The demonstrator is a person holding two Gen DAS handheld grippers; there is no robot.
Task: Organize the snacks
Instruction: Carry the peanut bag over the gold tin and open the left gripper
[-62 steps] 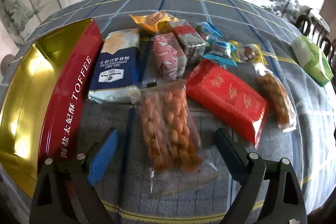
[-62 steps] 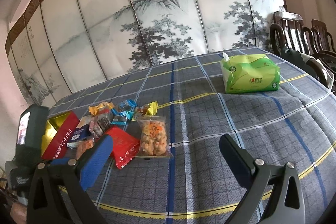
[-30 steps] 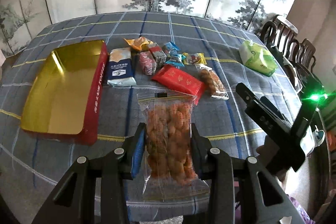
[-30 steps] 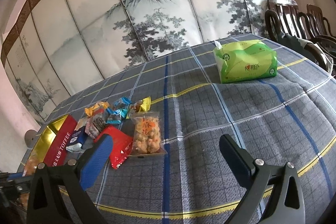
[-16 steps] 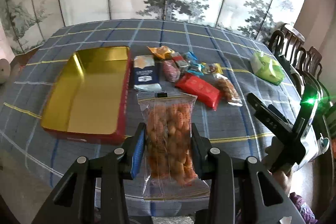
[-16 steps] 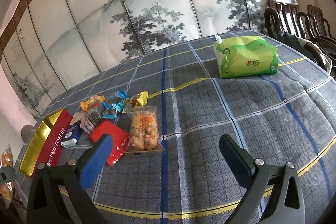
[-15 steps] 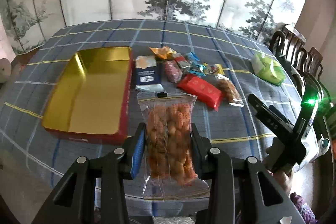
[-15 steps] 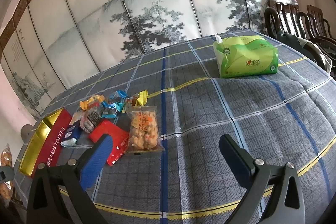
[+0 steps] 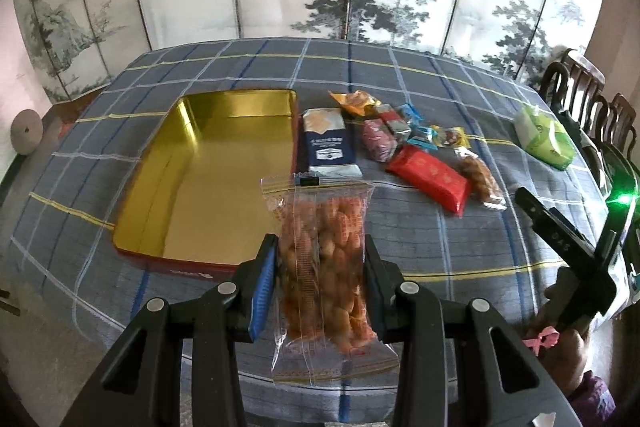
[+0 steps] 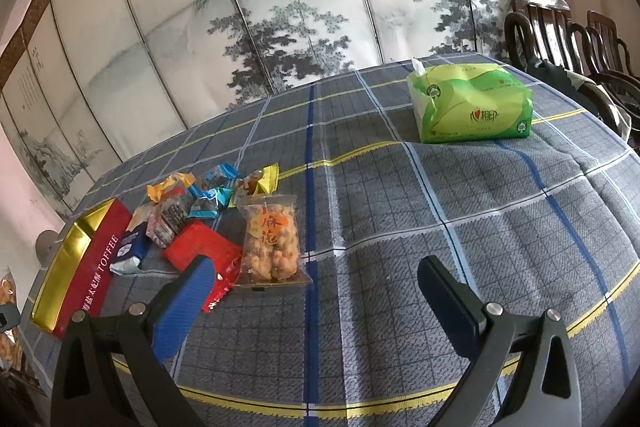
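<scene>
Your left gripper [image 9: 320, 279] is pinching a clear bag of orange twists [image 9: 326, 267] between its two fingers, and the bag is sticking up off the table. Your right gripper [image 10: 316, 287] is hanging over the checked tablecloth [image 10: 440, 195] with its jaws spread wide and nothing between them.

Just past the held bag, the gold toffee tin [image 9: 224, 171] is sitting open on the cloth, a little to the left. Its red side is facing you.

Right beside the tin, a blue and white packet [image 9: 330, 143] is lying flat. Next to that, a red packet [image 9: 428, 175] is lying slanted, and another bag of twists [image 9: 478, 173] is resting just beside it. Behind these, a pink packet [image 9: 378, 141] and some small sweets [image 9: 416, 129] are bunching together, with an orange wrapper [image 9: 354, 101] at the back of the pile.

Far off to the right, a green tissue pack [image 9: 546, 139] is sitting well apart from the snacks, near the dark wooden chairs [image 9: 588, 95]
</scene>
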